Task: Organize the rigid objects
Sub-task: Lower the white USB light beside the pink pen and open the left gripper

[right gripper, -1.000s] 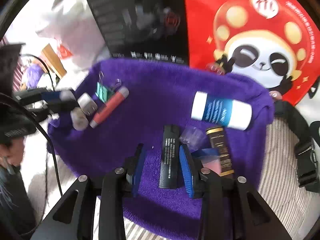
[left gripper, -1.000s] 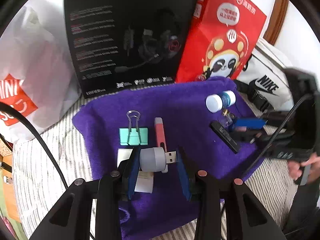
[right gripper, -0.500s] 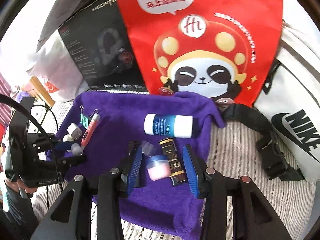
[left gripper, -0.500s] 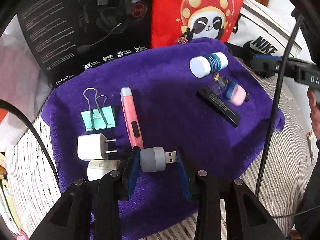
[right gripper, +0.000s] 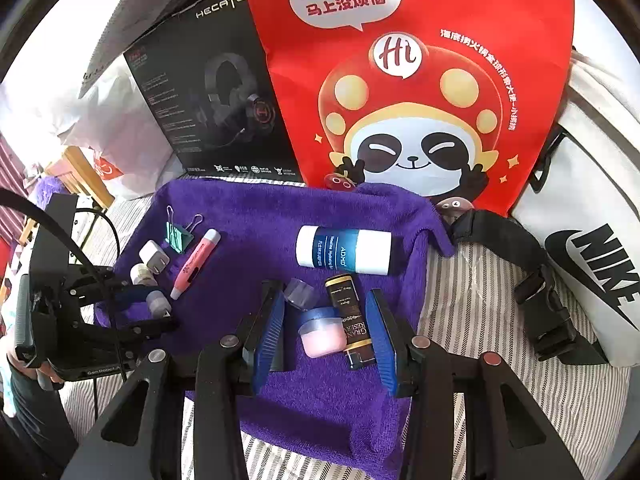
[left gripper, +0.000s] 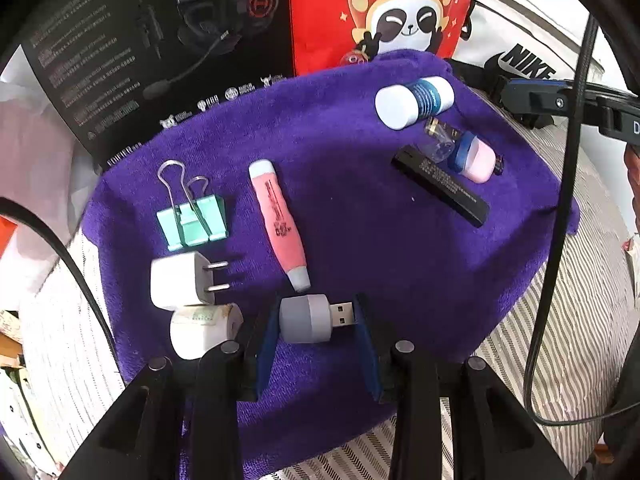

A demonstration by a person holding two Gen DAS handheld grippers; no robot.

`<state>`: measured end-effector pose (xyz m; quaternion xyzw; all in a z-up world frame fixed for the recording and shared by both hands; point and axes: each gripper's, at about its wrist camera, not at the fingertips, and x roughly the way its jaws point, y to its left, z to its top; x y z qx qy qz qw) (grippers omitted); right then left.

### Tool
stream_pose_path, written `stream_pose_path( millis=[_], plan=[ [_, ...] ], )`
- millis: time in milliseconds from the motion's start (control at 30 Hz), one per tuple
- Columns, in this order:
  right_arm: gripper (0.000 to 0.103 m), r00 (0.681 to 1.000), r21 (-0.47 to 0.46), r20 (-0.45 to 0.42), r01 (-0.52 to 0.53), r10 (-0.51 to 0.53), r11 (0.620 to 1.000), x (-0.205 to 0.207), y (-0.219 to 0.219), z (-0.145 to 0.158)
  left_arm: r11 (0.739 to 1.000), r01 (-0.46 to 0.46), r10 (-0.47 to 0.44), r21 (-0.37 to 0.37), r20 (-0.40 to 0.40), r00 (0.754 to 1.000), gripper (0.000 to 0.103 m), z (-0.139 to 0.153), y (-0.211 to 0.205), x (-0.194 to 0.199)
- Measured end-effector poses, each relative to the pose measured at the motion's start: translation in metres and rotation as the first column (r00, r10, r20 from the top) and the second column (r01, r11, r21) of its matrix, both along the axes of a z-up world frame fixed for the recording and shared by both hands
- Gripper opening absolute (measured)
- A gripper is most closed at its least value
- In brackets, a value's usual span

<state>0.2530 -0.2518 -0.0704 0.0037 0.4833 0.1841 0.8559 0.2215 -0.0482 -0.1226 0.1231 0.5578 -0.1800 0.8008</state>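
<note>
Left claw [left gripper: 318, 312] is clamped on the USB lamp [left gripper: 306, 320], end to end: one pad on the grey barrel, the other on the metal plug tip. The lamp is held level at the near edge of the towel [left gripper: 360, 240], just right of the paper roll [left gripper: 200, 330]. Whether it rests on the pile or hangs just above cannot be told.

- Left group: mint clip [left gripper: 192, 220], white charger [left gripper: 180, 284] and roll are set close together, pink pen [left gripper: 280, 232] beside them. The lamp is probably meant for this group, small hardware being kept on one side.
- Right group: bottle [right gripper: 344, 250], gold tube [right gripper: 354, 320], clear cap [right gripper: 300, 292], black stick [left gripper: 440, 188] and jar [right gripper: 322, 334] are clustered as toiletries, by the look of it.

Right claw [right gripper: 324, 304] is spread. The jar and tube lie between the pads, and neither is pressed.

Materials:
- Towel: plush purple, laid over a striped sheet [right gripper: 480, 300]. Grip is given and rolling is damped.
- Lamp: smooth plastic cylinder. An end-to-end hold is judged less secure than one across the barrel.
- Bottle and pen: round and lying flat, so they can roll.
- Clip: sheet metal with wire handles.
- Charger: hard glossy block with two prongs.
</note>
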Motion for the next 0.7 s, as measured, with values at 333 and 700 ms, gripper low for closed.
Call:
stream_pose_path(
  millis=[333, 700],
  plan=[
    [0.043, 1.000, -0.006, -0.008, -0.013, 0.013, 1.000, 0.0003, 0.0035, -0.0024, 1.000, 0.010, -0.010, 0.005, 0.008, 1.000, 0.035, -0.0010, 0.0014, -0.0021],
    [0.043, 0.999, -0.021, -0.020, -0.033, 0.032, 0.999, -0.0003, 0.0059, -0.0053, 0.999, 0.034, -0.033, 0.014, -0.023, 0.999, 0.052, -0.0004, -0.0026, -0.0025]
  ],
)
